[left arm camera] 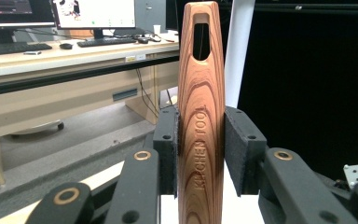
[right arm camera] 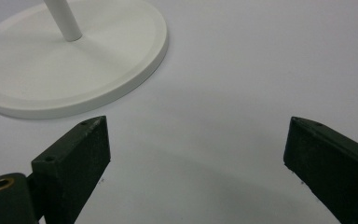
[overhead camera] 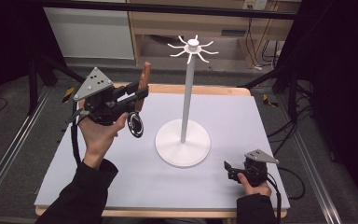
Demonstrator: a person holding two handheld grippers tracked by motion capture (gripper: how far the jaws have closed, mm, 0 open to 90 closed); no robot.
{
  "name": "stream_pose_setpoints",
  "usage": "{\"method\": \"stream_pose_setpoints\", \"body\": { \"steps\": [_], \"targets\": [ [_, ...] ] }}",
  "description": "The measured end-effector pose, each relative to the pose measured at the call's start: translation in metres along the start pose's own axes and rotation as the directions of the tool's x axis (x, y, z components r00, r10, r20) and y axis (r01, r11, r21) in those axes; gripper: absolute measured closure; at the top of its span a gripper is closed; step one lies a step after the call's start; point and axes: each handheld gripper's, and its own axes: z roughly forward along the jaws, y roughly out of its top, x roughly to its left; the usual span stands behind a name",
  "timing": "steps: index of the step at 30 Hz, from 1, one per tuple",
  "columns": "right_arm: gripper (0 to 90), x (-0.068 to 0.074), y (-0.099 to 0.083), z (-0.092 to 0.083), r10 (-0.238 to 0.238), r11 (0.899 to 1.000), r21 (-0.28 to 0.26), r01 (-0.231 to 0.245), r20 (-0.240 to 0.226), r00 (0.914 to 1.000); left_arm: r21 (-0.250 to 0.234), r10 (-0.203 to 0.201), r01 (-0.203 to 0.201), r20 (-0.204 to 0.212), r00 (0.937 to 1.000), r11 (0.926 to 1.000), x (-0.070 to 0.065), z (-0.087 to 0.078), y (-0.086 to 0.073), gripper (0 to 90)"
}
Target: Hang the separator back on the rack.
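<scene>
A kitchen tool with a wooden handle (overhead camera: 145, 74) and a round black head (overhead camera: 135, 125) is held upright above the table's left side. My left gripper (overhead camera: 139, 96) is shut on the handle. In the left gripper view the handle (left arm camera: 200, 70) rises between the pads (left arm camera: 168, 140), marked "KITCHEN TOOL", with a slot hole near its top. A white stand (overhead camera: 189, 88) with a ring of hooks (overhead camera: 192, 48) on top rises from a round base (overhead camera: 182, 143) at mid-table. My right gripper (overhead camera: 227, 168) rests low at the front right, open and holding nothing (right arm camera: 196, 149). The stand's base (right arm camera: 70, 60) lies just beyond it.
A pale mat (overhead camera: 242, 116) covers the table. Behind the table stand a wooden bench (overhead camera: 200, 23) and black frame legs (overhead camera: 279, 70). In the left gripper view a desk with monitors and keyboards (left arm camera: 51, 46) stands beyond.
</scene>
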Motion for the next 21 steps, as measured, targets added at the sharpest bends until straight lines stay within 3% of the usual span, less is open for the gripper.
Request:
{"method": "stream_pose_setpoints", "body": {
  "steps": [15,17,21],
  "targets": [
    [7.6,0.0,0.0,0.0,0.002,1.0,-0.002,-0.002,-0.001,1.0,-0.013,0.015,-0.015,0.022,0.9996,0.9998,-0.01,0.009,0.015,67.7],
    [7.6,0.0,0.0,0.0,0.004,1.0,0.0,-0.004,-0.001,1.0,-0.006,0.003,-0.003,0.022,0.9997,1.0,-0.012,0.009,0.016,67.7],
    [7.6,-0.001,0.0,0.0,-0.001,1.0,-0.004,0.001,0.0,1.0,-0.019,0.023,-0.022,0.025,0.9994,0.9996,-0.013,0.014,0.021,67.7]
  ]
}}
